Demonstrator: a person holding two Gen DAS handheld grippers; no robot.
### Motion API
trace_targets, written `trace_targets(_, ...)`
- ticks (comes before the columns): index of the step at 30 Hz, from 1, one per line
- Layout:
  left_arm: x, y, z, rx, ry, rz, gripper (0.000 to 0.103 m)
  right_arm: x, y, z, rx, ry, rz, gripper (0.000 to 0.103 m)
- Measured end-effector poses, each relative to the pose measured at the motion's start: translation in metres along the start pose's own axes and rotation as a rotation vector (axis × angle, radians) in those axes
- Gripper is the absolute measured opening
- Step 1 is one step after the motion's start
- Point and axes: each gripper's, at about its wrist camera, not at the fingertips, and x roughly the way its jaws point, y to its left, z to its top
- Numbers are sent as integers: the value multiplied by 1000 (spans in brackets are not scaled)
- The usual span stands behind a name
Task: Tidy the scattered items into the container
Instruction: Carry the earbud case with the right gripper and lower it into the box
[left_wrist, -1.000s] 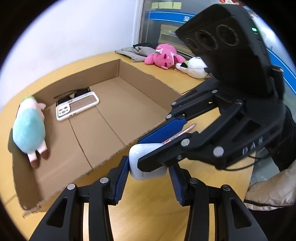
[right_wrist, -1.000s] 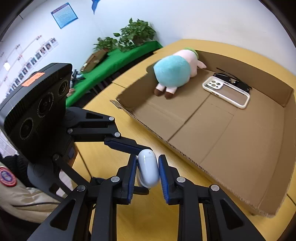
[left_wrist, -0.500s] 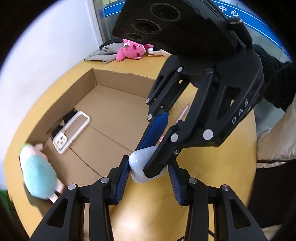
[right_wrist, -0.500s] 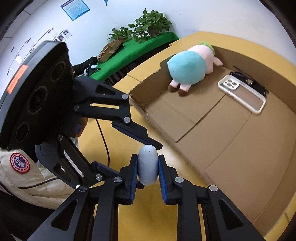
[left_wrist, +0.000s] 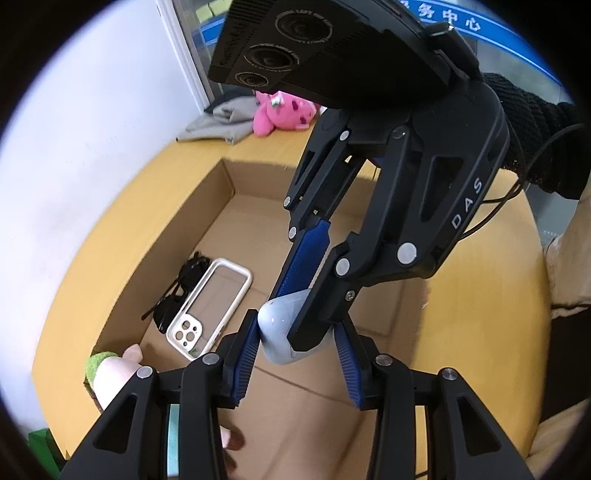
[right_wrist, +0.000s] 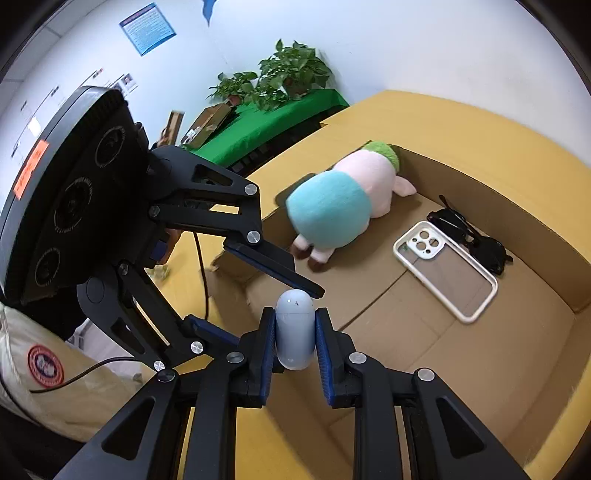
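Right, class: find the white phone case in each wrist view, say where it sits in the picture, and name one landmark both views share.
Left wrist view: the phone case lies left of centre on the box floor, beside the sunglasses.
Right wrist view: the phone case lies right of centre, with the sunglasses just beyond it.
Shared landmark: the cardboard box, with its wall behind the sunglasses.

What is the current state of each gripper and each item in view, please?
Right gripper: shut on earbud case.
Left gripper: open around it.
Cardboard box: open-topped.
Blue plush, phone case, sunglasses: lying inside box.
Pink plush: outside it.
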Motion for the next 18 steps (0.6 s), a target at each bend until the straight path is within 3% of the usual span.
trace_targets(8,68,45,-9,-63,117,-68,41,54,-67,8,108,52,30,22)
trace_targets(18,125,56,-13,-100,253,-60,41,94,-113,-3,205,106,3,22)
